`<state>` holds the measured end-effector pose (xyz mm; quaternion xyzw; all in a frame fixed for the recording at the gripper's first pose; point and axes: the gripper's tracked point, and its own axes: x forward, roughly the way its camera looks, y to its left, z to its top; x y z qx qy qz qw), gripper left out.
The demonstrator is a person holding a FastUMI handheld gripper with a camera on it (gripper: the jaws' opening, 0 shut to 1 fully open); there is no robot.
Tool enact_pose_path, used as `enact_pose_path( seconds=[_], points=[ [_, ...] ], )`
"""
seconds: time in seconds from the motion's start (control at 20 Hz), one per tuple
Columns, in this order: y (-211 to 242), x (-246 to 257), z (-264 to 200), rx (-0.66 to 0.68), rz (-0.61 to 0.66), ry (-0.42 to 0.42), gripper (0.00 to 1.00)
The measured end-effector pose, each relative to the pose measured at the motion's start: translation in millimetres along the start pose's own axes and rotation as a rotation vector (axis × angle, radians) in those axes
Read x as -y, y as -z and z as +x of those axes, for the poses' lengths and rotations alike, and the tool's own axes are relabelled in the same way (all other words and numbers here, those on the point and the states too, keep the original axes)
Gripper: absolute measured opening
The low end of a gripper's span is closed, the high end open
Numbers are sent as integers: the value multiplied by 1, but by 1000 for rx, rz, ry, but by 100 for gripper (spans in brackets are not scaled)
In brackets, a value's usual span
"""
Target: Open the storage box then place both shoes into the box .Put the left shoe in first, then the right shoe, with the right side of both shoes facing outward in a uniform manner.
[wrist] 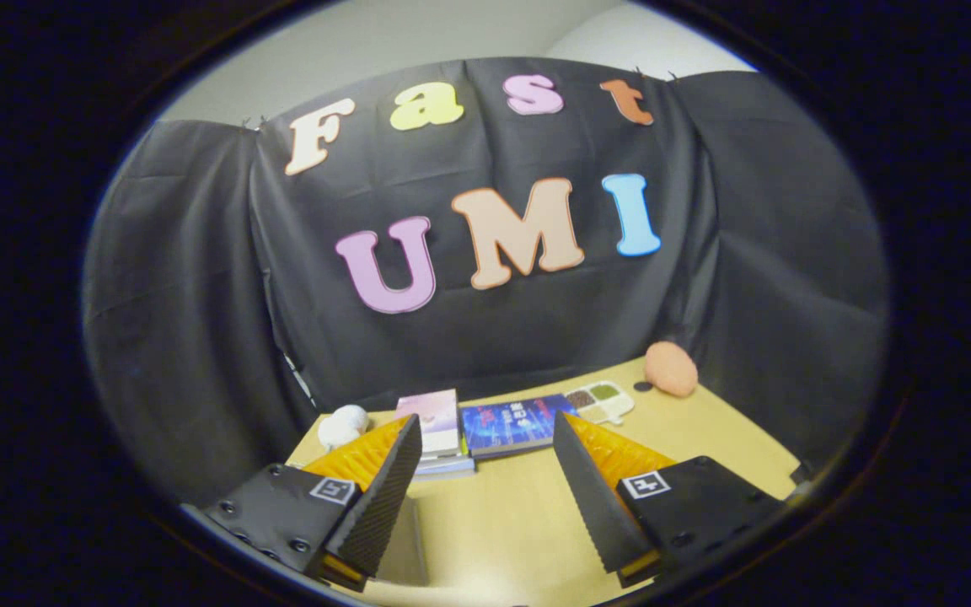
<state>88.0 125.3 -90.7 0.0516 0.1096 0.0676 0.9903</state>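
Gripper view: claw (485, 459) open above bare table (494, 523).

Tongs (485, 426) spread apart over the table (502, 514), books (485, 426) beyond them.

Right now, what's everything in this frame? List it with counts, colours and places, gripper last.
Table: one, light wood, under and ahead of the fingers.
Stacked books: a small pile, pink cover on top, beyond the left finger.
Blue book: one, lying flat beside the pile.
Compartment tray: one, white, brown and green fillings, beyond the right finger.
Orange lump: one, far corner by the cloth wall.
White ball: one, beside the pile.
Gripper: one, black pads, orange backing, open, holding nothing.
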Motion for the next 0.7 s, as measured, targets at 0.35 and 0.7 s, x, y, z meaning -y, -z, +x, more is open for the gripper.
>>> enact_pose_path(
  seconds=[0.35, 0.7],
  points=[
    [-32, 55, -6, 48, -14, -90, 98],
    [-33, 97, -21, 42, -33, -113, 98]
  ],
)
